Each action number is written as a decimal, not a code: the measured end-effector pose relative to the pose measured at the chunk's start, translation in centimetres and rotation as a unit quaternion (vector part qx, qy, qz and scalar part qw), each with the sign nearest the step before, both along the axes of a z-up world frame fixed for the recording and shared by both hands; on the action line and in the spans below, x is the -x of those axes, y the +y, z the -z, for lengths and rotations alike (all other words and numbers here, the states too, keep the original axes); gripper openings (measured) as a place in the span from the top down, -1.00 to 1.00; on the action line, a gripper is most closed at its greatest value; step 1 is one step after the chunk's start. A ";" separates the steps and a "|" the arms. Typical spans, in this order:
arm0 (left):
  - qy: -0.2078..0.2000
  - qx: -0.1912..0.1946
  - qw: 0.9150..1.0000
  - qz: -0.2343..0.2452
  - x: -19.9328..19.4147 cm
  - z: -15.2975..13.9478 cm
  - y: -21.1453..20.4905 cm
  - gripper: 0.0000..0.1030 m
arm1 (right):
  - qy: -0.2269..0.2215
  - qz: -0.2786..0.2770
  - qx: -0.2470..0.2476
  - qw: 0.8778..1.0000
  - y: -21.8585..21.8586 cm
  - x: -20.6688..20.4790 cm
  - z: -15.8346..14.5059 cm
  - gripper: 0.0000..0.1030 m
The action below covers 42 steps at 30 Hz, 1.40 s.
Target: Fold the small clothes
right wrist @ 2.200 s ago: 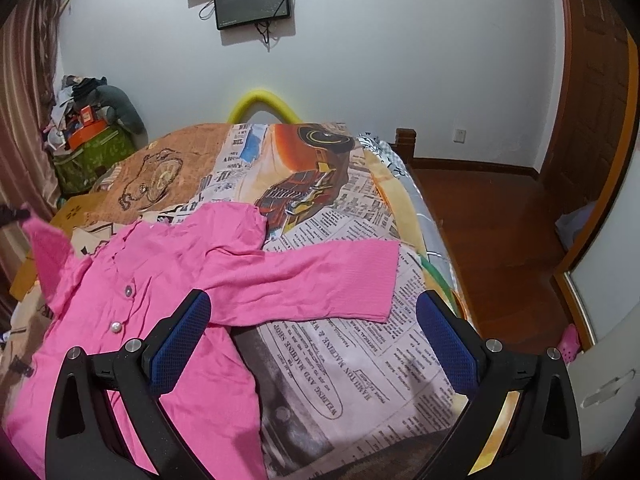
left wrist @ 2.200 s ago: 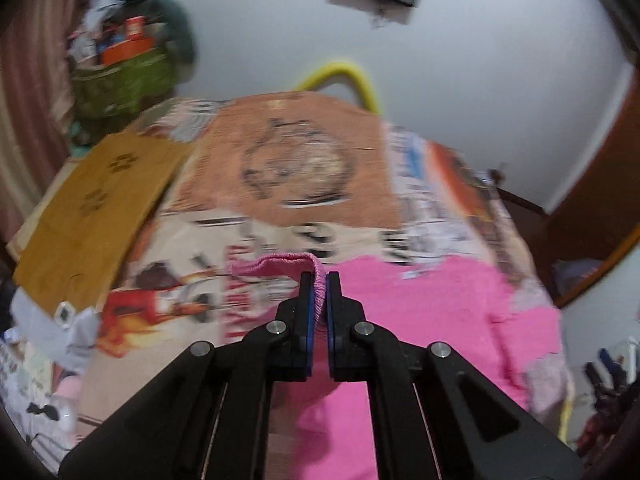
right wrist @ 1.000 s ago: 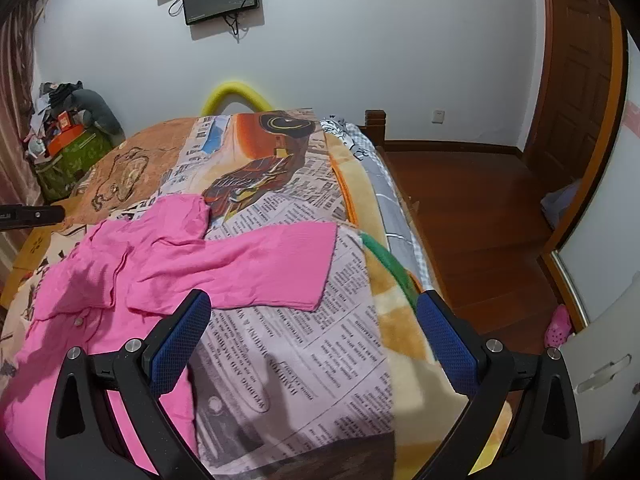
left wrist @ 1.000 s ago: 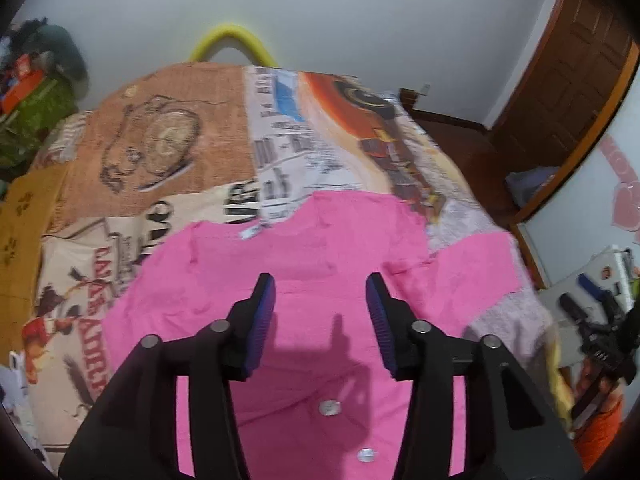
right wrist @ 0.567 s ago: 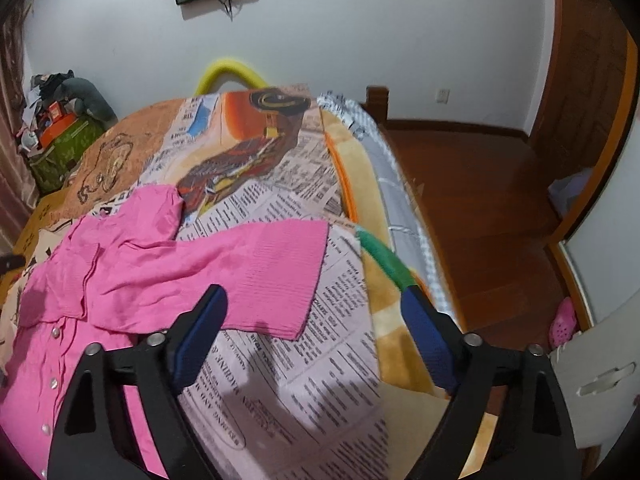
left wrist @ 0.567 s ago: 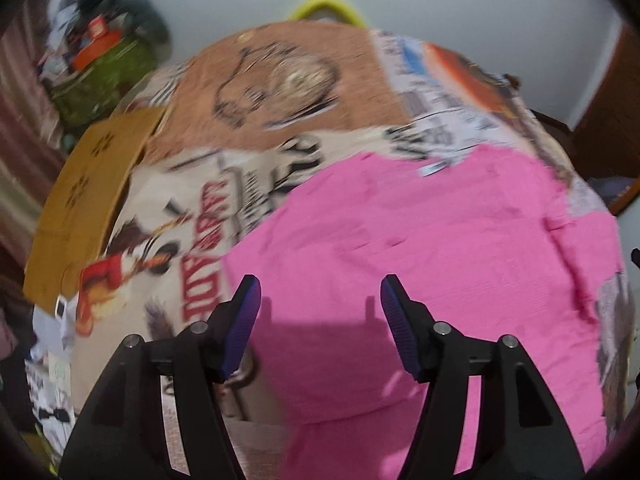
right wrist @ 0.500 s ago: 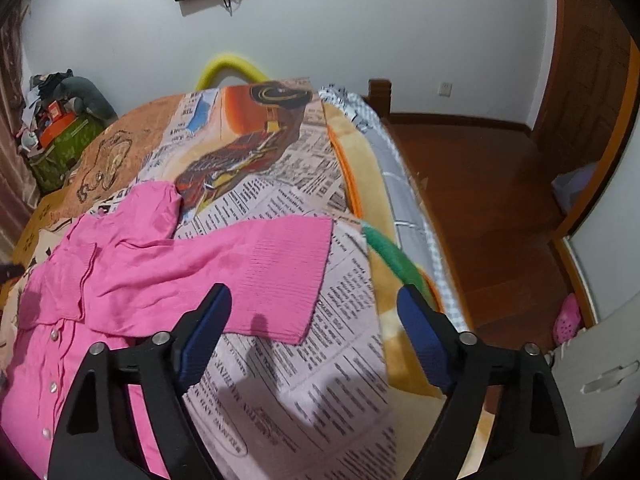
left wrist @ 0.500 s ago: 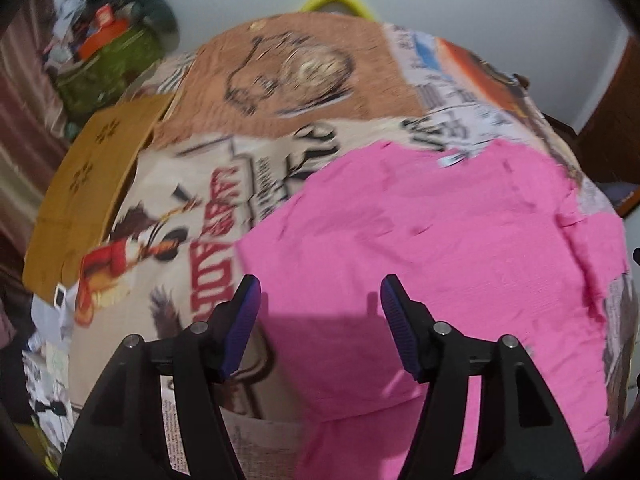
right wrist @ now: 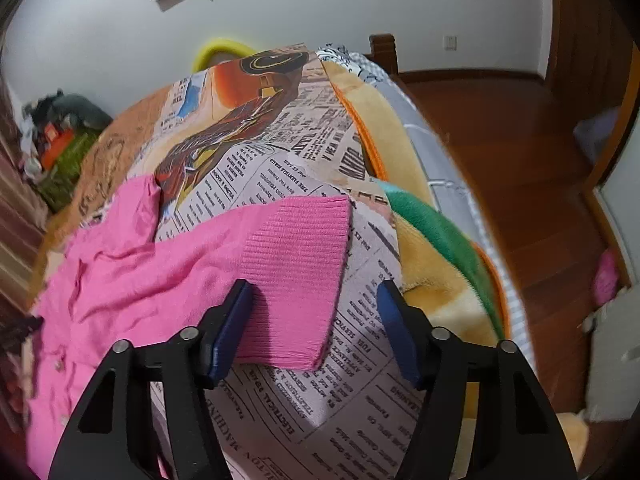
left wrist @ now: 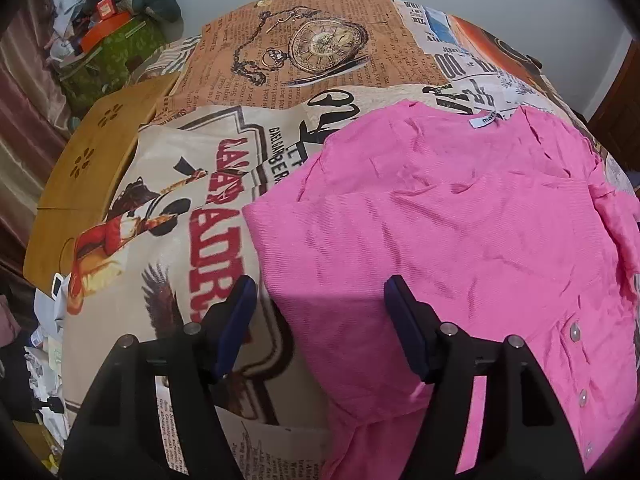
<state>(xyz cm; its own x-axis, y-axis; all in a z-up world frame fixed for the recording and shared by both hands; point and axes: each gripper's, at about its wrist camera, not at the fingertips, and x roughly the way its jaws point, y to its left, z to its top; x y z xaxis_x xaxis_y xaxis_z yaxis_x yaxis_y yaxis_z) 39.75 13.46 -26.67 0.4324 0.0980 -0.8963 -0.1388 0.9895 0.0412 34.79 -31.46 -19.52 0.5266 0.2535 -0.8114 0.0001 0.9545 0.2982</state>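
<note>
Pink cardigan (left wrist: pixel 460 232) spread flat on a bed, one sleeve folded across the body, the other sleeve (right wrist: pixel 288 264) stretched out toward the bed's edge with its ribbed cuff lying on newsprint. White neck label (left wrist: pixel 486 120) sewn in at the collar, lettering too small to read. Row of pale buttons (left wrist: pixel 575 332) down the front. Beneath, a blanket (left wrist: pixel 208 184) printed like old newspaper: pocket watch, red block letters, headline scraps. Green bin (left wrist: pixel 108 44) by the wall, heaped with an orange box and clutter. Left gripper (left wrist: pixel 320 300) tilted steeply down, jaws released and just been widening, straddling the folded sleeve's edge. Right gripper (right wrist: pixel 316 304) angled down over the cuff, jaws just been narrowing, cuff between them, not yet pinched.
</note>
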 end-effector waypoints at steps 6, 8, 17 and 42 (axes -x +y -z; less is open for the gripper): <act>0.003 0.007 1.000 -0.004 0.2 -0.1 0.1 -0.29 | -0.009 -0.020 0.000 1.000 0.6 0.2 -0.8 0.72; 0.002 0.008 1.000 -0.004 0.5 -0.4 0.1 -0.29 | -0.013 -0.024 0.002 1.000 0.8 0.4 -1.2 0.80; -0.025 0.000 1.000 0.003 2.5 -3.1 0.4 -0.29 | -0.052 -0.025 0.004 0.998 1.5 1.0 -5.7 0.85; -0.062 -0.022 0.998 0.018 8.9 -4.6 4.4 -0.37 | -0.108 -0.260 0.000 0.960 26.5 1.0 -10.8 0.86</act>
<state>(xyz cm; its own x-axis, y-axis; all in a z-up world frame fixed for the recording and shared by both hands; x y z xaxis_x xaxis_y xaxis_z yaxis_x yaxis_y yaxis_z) 30.89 17.83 -22.04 0.5432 0.1179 -0.8313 -0.1090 0.9916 0.0694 33.79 -4.98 -8.69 0.4844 0.5272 -0.6981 -0.5375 0.8090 0.2380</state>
